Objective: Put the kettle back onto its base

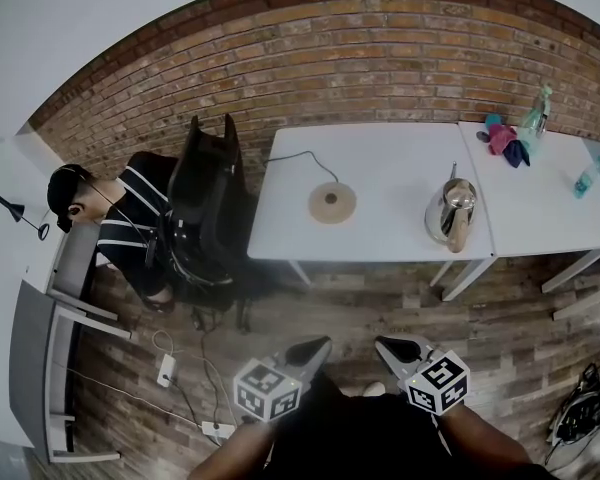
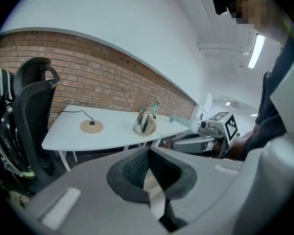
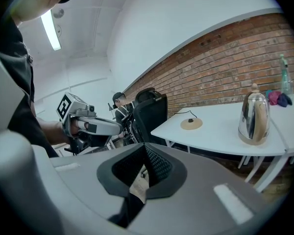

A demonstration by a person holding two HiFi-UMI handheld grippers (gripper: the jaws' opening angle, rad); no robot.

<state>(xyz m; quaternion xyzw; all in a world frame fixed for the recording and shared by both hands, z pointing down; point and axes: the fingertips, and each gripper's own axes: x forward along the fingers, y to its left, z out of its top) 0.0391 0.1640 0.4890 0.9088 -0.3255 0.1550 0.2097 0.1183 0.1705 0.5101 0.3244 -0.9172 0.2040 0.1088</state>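
Tabletop (image 1: 380, 230): white, long; a second tabletop (image 1: 550, 208) touches its right end.
Base (image 1: 332, 202): round, tan, lies flat left of the middle; its cord (image 1: 298, 155) runs towards the back-left corner.
Kettle (image 1: 452, 213): shiny metal, upright near the right edge, well apart from the base.
On the second tabletop: pink and dark cloths (image 1: 504, 138), a spray bottle (image 1: 533, 118), a small blue bottle (image 1: 583, 181).

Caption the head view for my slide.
Kettle on the white table, apart from its base; left hand-held gripper and right hand-held gripper shut and empty.

A brick wall (image 1: 380, 38) backs two white tables (image 1: 390, 228), a black office chair (image 1: 205, 198) and a wood-plank floor (image 1: 380, 308).
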